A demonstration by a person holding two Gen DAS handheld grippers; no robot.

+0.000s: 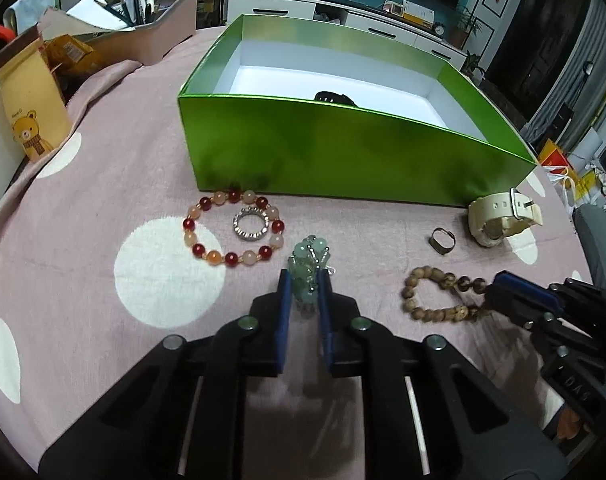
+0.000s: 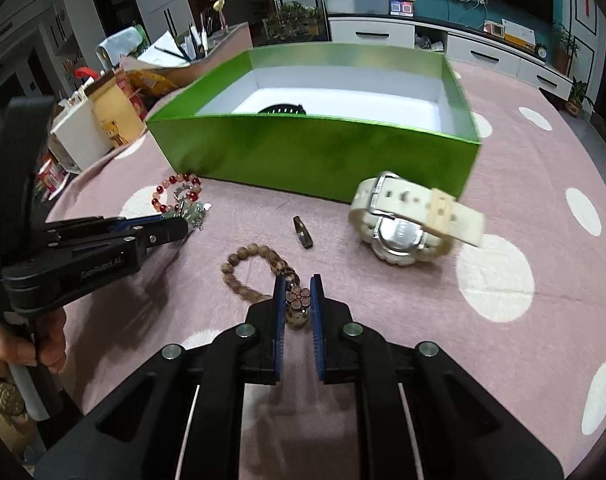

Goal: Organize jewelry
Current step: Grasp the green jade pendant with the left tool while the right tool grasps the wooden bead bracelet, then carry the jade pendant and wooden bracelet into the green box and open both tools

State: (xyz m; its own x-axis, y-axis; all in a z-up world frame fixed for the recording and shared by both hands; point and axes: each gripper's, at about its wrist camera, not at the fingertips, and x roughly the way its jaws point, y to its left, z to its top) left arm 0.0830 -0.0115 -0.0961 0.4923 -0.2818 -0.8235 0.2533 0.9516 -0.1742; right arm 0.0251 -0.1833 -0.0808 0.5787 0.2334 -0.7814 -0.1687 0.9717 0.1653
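Note:
A green box (image 1: 343,152) with a white inside stands on the pink dotted cloth; a black item (image 1: 335,99) lies in it. My left gripper (image 1: 305,280) is shut on a pale green bead bracelet (image 1: 309,264) resting on the cloth. My right gripper (image 2: 297,286) is shut on a brown wooden bead bracelet (image 2: 255,268), also seen in the left wrist view (image 1: 431,292). A red and peach bead bracelet (image 1: 233,228) encircles a silver ring (image 1: 250,225). A dark ring (image 1: 442,240) and a cream watch (image 1: 503,216) lie near the box.
At the table's left edge stand a bear-print paper bag (image 1: 31,112), snack packets (image 1: 69,50) and a pink desk organizer with pens and papers (image 1: 159,28). The left gripper's body (image 2: 83,256) and the holding hand show in the right wrist view.

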